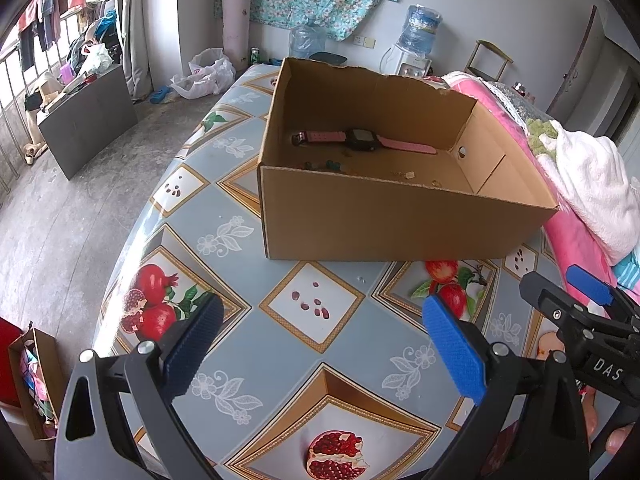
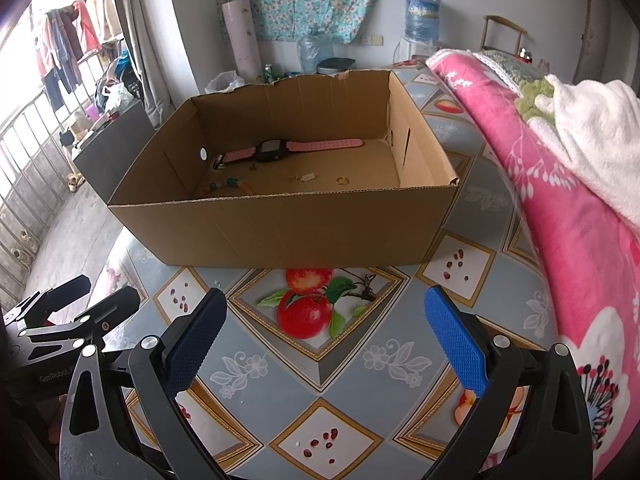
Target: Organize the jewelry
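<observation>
**Both grippers empty, jewelry in the box**

The left gripper point(image 1: 324, 340) and right gripper point(image 2: 326, 336) hung over the table point(image 2: 360, 360) near its front edge, fingers spread wide and holding nothing. In the cardboard box point(image 2: 280, 228), a pink watch point(image 2: 276, 149) lay along the far wall, beads point(image 2: 224, 186), a small charm point(image 2: 306, 178) and a ring point(image 2: 342, 180) nearer the front wall.

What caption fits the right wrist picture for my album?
Open right gripper faces a cardboard box holding a pink watch.
</observation>
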Demonstrator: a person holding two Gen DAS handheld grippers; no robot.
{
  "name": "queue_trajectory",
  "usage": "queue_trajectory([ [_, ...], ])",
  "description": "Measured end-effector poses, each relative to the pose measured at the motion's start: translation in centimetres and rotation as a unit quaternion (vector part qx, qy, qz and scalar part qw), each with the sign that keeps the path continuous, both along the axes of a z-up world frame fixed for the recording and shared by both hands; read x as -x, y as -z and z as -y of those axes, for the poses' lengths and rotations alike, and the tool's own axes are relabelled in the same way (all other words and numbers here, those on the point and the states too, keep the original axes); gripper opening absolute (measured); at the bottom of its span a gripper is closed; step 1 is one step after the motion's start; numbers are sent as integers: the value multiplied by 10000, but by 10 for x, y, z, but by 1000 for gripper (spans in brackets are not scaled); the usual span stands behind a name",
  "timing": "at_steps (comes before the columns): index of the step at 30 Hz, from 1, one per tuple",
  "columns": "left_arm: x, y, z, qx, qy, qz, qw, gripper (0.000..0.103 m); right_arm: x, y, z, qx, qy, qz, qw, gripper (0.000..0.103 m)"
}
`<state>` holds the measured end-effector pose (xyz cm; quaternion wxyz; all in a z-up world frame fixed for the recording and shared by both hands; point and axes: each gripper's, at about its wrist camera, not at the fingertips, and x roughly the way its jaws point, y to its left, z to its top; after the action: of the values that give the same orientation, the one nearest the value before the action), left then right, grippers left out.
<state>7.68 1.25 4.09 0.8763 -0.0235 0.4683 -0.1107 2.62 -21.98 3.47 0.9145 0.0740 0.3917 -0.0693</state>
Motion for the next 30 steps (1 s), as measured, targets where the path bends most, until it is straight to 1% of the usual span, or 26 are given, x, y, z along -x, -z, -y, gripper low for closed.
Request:
queue_trajectory([
  [23,2,-1,1,-43,-2,-13,10000,98,4,4,0,-43,0,-6,10000,95],
  [30,3,-1,0,-64,1,42,10000,98,4,4,1,-50,8,-6,10000,95],
])
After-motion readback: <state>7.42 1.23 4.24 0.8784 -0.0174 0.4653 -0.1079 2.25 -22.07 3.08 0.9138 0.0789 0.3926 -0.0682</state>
